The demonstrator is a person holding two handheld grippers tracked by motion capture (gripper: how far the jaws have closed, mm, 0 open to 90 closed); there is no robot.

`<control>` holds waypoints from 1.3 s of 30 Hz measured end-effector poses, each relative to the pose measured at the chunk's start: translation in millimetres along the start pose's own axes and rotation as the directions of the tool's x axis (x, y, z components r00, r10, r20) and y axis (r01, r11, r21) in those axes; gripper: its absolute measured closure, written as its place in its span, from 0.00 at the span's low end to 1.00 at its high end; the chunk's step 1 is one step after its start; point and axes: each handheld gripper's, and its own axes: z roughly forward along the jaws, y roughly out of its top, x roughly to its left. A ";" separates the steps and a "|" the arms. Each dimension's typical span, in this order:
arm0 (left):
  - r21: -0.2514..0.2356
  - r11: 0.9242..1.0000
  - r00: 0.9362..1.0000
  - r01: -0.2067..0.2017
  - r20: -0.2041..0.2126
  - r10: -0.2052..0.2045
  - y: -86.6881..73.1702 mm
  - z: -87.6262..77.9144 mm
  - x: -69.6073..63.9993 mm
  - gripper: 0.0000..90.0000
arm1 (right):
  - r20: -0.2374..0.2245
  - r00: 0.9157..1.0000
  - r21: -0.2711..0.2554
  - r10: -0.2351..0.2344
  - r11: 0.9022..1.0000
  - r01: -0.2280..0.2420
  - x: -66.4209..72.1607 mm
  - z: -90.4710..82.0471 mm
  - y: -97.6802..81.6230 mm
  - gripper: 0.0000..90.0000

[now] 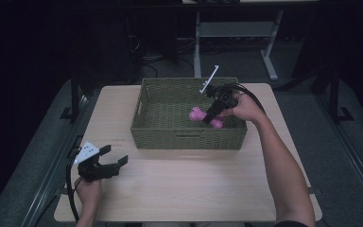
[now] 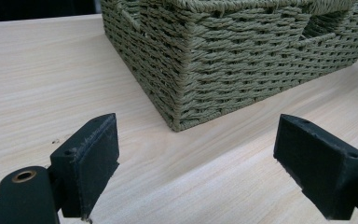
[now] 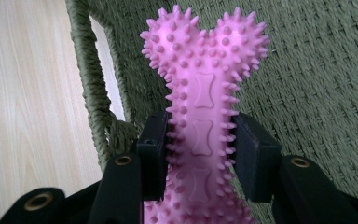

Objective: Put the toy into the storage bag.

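A pink spiky bone-shaped toy [image 1: 198,115] hangs inside the green woven basket [image 1: 186,137], near its right side. My right gripper [image 1: 211,113] is shut on the toy's shaft; in the right gripper view the two black pads clamp the pink bone [image 3: 200,121] at its middle, one knobby end pointing away over the basket floor [image 3: 317,84]. My left gripper [image 1: 115,156] rests low over the table at the front left, open, nothing between its fingers. In the left gripper view its jaws stand wide apart and face a corner of the basket [image 2: 186,60].
The light wooden table [image 1: 184,189] has free room in front of the basket and to its left. A white strip-like object [image 1: 209,79] leans at the basket's far rim. Beyond the table, a desk frame and cables stand on the dark floor.
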 end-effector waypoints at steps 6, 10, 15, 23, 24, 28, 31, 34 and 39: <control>-0.003 1.000 1.000 0.003 0.000 -0.003 -0.1 -0.1 0.1 0.15 | -0.003 1.000 0.000 0.000 1.000 0.000 -1.4 1.0 -1.7 0.64; -0.002 1.000 1.000 0.003 0.000 -0.003 -0.2 0.0 0.1 0.15 | -0.011 1.000 -0.005 0.004 1.000 -0.004 -1.4 3.7 -1.9 0.64; 0.001 1.000 1.000 0.000 -0.001 0.000 -0.1 -0.2 0.4 0.15 | -0.017 1.000 0.000 0.010 1.000 -0.010 -3.4 9.5 -3.8 0.64; 0.001 1.000 1.000 -0.001 -0.001 0.001 -0.1 0.0 0.7 0.15 | -0.027 0.999 0.004 0.025 1.000 -0.025 -6.9 17.1 -8.2 0.64; 0.001 1.000 1.000 -0.001 -0.001 0.001 -0.1 -0.2 0.7 0.15 | -0.026 0.999 0.005 0.026 1.000 -0.025 -7.3 17.8 -8.5 0.64; 0.001 1.000 1.000 -0.002 0.000 0.002 -0.1 -0.1 0.5 0.15 | -0.028 0.999 0.011 0.028 1.000 -0.027 -6.9 20.2 -7.5 0.64; 0.001 1.000 1.000 -0.001 0.001 0.001 0.0 -0.1 0.4 0.15 | -0.031 0.999 0.012 0.027 1.000 -0.027 -7.0 22.4 -6.3 0.64; 0.000 1.000 1.000 0.001 0.000 -0.001 -0.1 -0.2 0.8 0.15 | -0.035 0.999 0.010 0.029 1.000 -0.029 -6.9 23.7 -4.8 0.64; -0.001 1.000 1.000 0.002 0.000 -0.002 -0.1 -0.2 0.8 0.15 | -0.039 0.999 0.020 0.038 0.999 -0.037 -8.5 27.4 -4.4 0.64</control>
